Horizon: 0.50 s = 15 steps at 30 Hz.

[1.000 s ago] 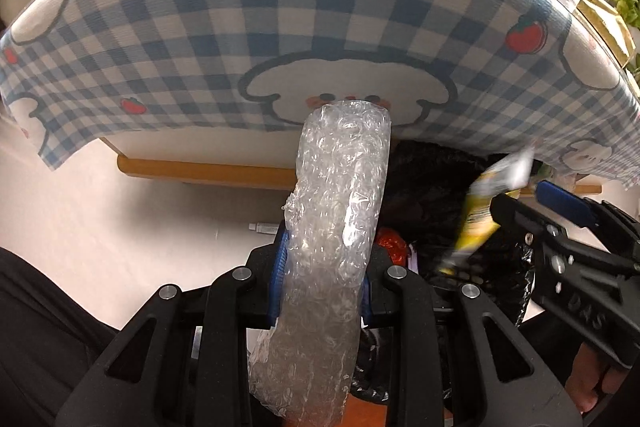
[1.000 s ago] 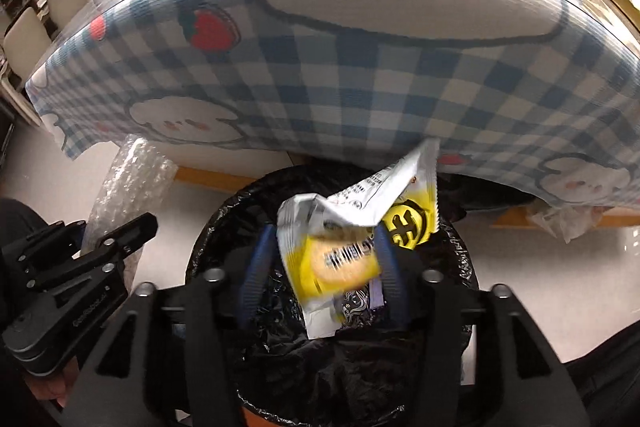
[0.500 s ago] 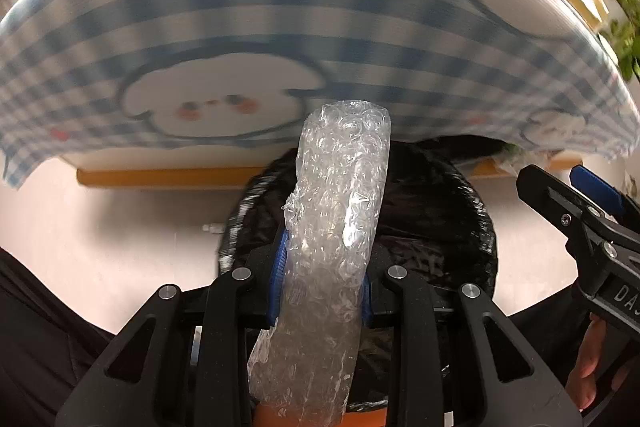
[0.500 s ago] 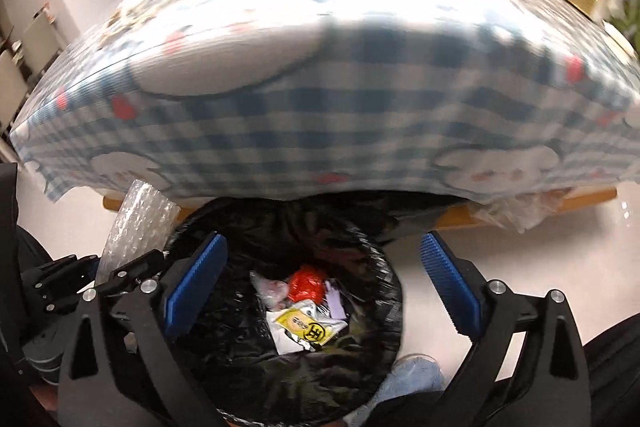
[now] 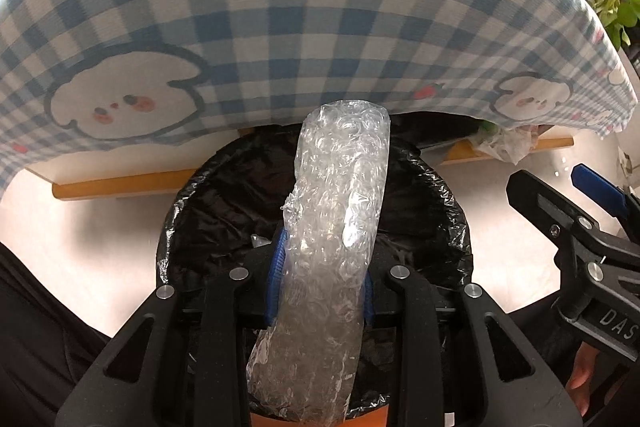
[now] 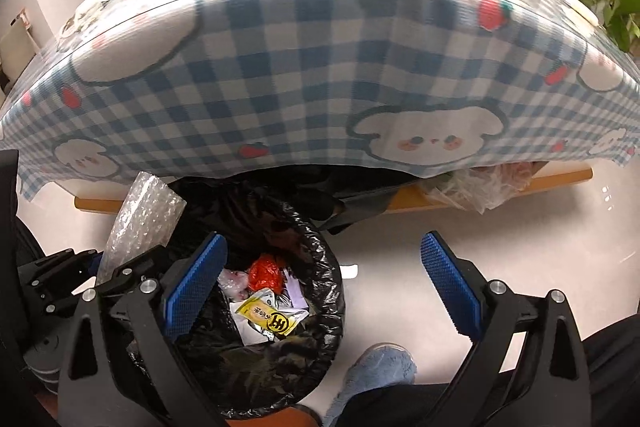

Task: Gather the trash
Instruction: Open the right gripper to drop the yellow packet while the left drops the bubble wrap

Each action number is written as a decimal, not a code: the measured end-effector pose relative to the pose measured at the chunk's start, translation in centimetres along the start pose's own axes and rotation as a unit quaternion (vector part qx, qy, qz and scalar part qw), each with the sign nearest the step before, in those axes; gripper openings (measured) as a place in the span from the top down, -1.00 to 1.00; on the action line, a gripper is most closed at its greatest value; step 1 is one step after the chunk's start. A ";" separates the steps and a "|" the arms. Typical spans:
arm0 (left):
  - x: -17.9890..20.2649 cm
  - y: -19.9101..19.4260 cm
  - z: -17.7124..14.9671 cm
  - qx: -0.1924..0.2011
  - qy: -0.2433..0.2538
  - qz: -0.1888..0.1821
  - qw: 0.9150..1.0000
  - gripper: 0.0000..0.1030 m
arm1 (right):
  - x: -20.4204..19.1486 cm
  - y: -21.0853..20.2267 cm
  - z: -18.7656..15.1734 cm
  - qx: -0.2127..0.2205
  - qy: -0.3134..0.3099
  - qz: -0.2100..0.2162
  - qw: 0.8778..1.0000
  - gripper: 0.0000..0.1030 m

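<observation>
Tablecloth (image 5: 320, 39) over half-hidden bin (image 5: 440, 195)

Left tongs (image 5: 320, 275) clamped; right tongs (image 6: 320, 283) spread wide.

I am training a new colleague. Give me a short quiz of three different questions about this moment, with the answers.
1. True or false: the left gripper is shut on the bubble wrap.
2. The yellow wrapper lies: A) on the table, B) in the bin, C) in the right gripper.
3. Fill in: the right gripper's jaws stand ____.

Key: 1 true; 2 B; 3 open.
</observation>
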<state>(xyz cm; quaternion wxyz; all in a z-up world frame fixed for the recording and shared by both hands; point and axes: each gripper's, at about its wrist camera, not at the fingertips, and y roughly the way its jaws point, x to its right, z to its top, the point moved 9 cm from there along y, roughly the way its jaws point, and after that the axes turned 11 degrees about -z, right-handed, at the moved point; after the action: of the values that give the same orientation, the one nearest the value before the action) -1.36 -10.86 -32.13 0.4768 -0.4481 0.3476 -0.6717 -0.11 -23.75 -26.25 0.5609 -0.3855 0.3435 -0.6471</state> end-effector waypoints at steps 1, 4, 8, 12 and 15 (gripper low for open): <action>-0.1 0.0 0.0 0.001 0.001 0.006 1.000 0.29 | 0.1 0.3 -0.1 -0.001 -0.001 -0.001 1.000 -0.82; -0.6 -0.7 0.1 0.005 -0.003 0.008 1.000 0.17 | 0.1 0.3 0.0 -0.001 -0.003 -0.004 1.000 -0.82; -0.9 -1.0 0.2 0.009 -0.008 0.013 1.000 -0.06 | -0.2 0.4 0.0 -0.002 -0.006 -0.004 1.000 -0.82; -1.5 -1.6 0.3 0.017 -0.011 0.021 1.000 -0.27 | -0.5 0.1 0.0 0.000 -0.011 -0.004 1.000 -0.82; -2.3 -2.6 0.3 0.029 -0.018 0.031 0.999 -0.58 | -0.6 -0.1 0.0 0.000 -0.010 -0.005 1.000 -0.82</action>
<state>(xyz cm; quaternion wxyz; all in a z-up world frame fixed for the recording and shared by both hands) -1.63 -7.91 -30.32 0.5161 -0.4356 0.3331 -0.6580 -0.09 -23.18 -26.20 0.5612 -0.3932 0.3359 -0.6462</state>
